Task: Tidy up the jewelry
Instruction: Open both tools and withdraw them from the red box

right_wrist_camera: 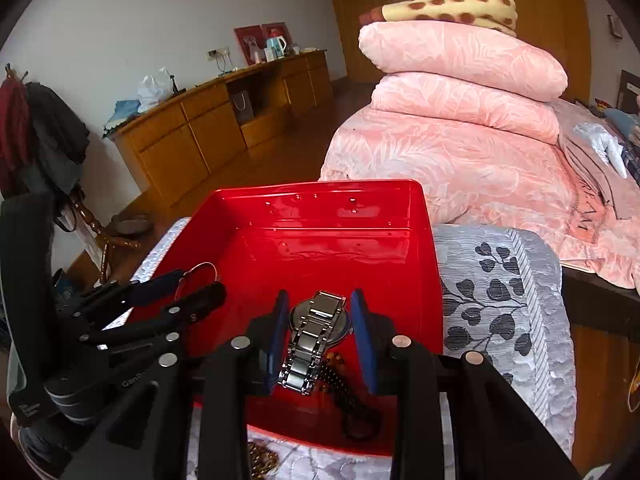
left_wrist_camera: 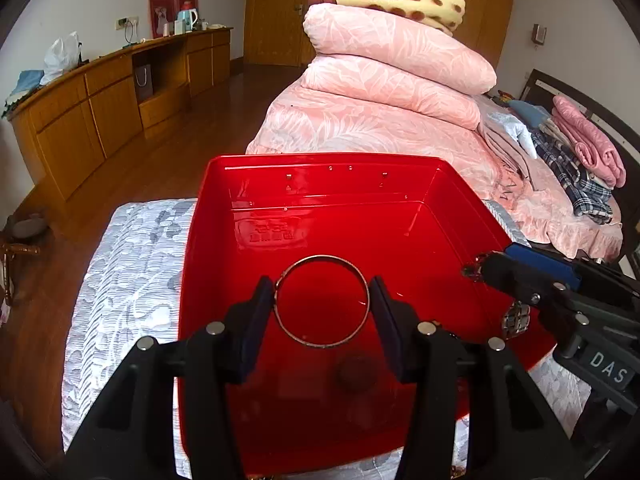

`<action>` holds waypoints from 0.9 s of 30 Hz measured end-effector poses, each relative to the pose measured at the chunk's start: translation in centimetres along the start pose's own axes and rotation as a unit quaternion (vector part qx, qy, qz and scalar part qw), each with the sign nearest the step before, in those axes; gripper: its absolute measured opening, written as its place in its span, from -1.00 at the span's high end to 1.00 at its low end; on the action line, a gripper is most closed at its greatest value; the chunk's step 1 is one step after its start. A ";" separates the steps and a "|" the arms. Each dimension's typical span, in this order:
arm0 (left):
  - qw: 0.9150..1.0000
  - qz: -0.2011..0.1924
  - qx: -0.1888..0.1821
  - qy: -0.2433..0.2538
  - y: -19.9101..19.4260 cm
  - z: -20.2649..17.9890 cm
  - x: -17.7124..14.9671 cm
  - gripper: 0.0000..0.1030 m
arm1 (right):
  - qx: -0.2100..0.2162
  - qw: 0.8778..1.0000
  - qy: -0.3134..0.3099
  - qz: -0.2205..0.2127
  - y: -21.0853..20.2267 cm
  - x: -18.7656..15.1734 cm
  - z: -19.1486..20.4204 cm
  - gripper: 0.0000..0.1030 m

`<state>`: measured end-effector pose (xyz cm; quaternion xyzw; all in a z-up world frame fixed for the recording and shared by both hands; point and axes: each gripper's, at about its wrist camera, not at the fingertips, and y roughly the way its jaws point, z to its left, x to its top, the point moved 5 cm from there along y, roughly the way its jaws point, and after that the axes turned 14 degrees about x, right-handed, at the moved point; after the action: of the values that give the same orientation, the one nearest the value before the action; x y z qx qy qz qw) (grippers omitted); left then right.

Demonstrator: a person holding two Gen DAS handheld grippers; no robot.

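Observation:
A red plastic box stands open on a grey patterned cloth; it also shows in the right wrist view. My left gripper is shut on a thin metal bangle and holds it above the box's inside. From the right wrist view the bangle shows at my left gripper's tips. My right gripper is shut on a silver metal watch over the box's near right part. The watch hangs under my right gripper in the left wrist view. A dark bead string lies in the box below the watch.
The grey patterned cloth covers the surface under the box. A gold chain lies on it in front of the box. A bed with pink quilts stands beyond. A wooden sideboard lines the left wall. A coat stand is at left.

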<state>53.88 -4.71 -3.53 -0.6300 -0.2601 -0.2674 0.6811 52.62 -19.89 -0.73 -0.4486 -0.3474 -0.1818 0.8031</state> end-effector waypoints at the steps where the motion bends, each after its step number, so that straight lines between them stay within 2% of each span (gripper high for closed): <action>1: 1.000 0.000 0.001 0.000 0.1 0.0 0.0 0.06 | 0.000 1.000 0.001 0.001 0.2 0.0 -0.1 0.40; 3: 1.000 0.002 0.007 0.001 0.3 -0.1 0.1 0.00 | -0.004 1.000 0.000 0.004 0.5 -0.1 -0.3 0.38; 5: 1.000 0.000 0.009 -0.002 0.3 0.2 0.1 -0.22 | -0.004 1.000 -0.002 -0.004 0.1 0.0 -0.2 0.32; 11: 1.000 -0.026 0.009 -0.015 -2.1 1.2 0.3 -0.36 | -0.003 0.999 -0.002 -0.039 -3.3 0.1 0.5 0.16; 16: 0.998 -0.061 0.009 -0.026 -6.2 2.3 -0.9 -0.66 | -0.009 0.998 -0.019 -0.067 -7.2 -2.1 2.1 -0.22; 21: 0.996 -0.080 0.008 -0.037 -10.6 3.7 -4.5 -0.77 | -0.010 0.997 -0.023 -0.073 -10.5 -6.5 4.0 -0.45; 27: 0.997 -0.071 0.017 -0.037 -13.3 5.0 -10.3 -0.79 | -0.011 0.998 0.004 -0.063 -12.0 -11.9 4.6 -0.47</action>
<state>37.13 -0.23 -0.72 -0.6074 -0.3339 -0.2870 0.6612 35.31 -22.59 -0.54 -0.4338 -0.3699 -0.2377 0.7865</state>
